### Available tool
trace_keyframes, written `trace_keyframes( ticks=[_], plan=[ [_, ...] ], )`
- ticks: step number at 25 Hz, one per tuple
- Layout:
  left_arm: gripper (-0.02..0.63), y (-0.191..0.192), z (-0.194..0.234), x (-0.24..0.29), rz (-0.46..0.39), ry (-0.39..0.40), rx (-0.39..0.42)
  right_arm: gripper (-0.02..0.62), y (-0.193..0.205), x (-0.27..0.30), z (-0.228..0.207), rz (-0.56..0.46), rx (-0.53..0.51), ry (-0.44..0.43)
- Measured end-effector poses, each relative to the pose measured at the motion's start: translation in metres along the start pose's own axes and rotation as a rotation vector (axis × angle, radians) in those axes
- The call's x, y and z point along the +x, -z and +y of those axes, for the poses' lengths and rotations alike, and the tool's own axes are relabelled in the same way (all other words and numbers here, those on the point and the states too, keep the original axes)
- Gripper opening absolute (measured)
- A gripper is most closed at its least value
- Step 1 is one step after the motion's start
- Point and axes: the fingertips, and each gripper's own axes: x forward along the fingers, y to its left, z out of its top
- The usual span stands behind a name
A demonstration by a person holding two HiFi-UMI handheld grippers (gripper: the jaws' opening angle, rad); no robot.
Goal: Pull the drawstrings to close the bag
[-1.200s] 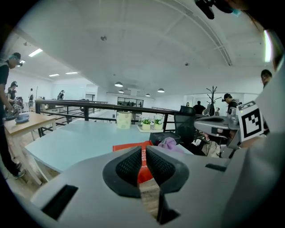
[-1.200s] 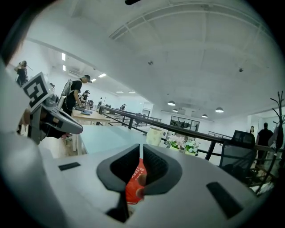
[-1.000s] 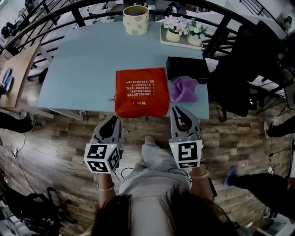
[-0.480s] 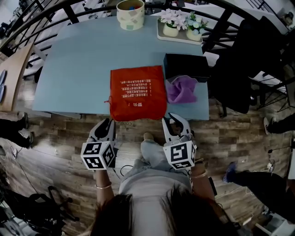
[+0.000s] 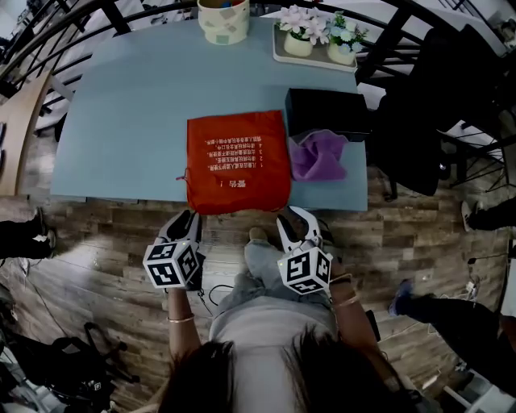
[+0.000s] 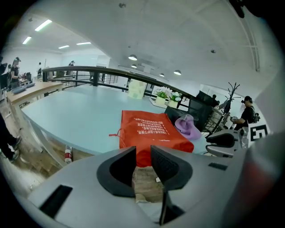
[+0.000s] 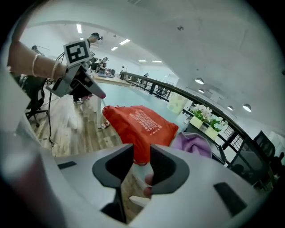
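Note:
A red drawstring bag (image 5: 238,161) with white print lies flat at the front edge of the light blue table (image 5: 129,121). A short red cord (image 5: 182,173) sticks out at its left side. Both grippers hang below the table edge, over my lap and apart from the bag. My left gripper (image 5: 184,230) has just been opening its jaws, and nothing is between them. In the left gripper view the bag (image 6: 151,133) lies beyond the left gripper (image 6: 143,153). My right gripper (image 5: 297,224) is open and empty too. In the right gripper view the right gripper (image 7: 142,151) points at the bag (image 7: 140,124).
A black box (image 5: 326,113) and a purple cloth (image 5: 318,155) sit right of the bag. A patterned pot (image 5: 223,20) and a tray of flower pots (image 5: 316,40) stand at the table's back. Black railings ring the table. A dark chair (image 5: 427,121) stands at the right.
Both grippers have sunk and drawn back toward my body, away from the bag's near edge. The bag has not moved on the table.

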Motion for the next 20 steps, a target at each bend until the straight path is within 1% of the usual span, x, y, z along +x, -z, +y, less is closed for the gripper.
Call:
trace_keyframes(
  ticks=[5,8,12,15,20],
  plan=[
    [0.109,0.012,0.011,0.021,0.027,0.011,-0.071,0.114,0.021,0.022,0.012,0.054,-0.085,-0.017],
    [0.115,0.02,0.02,0.029,0.059,0.007,-0.1,0.114,0.029,0.033,0.02,0.072,-0.1,-0.032],
    [0.115,0.027,0.025,0.035,0.079,0.015,-0.149,0.114,0.039,0.043,0.027,0.092,-0.134,-0.045],
    [0.115,0.033,0.026,0.04,0.094,0.037,-0.182,0.114,0.044,0.05,0.031,0.105,-0.15,-0.039],
    [0.115,0.045,0.026,0.051,0.118,0.113,-0.288,0.114,0.053,0.062,0.036,0.126,-0.152,-0.029]
  ],
)
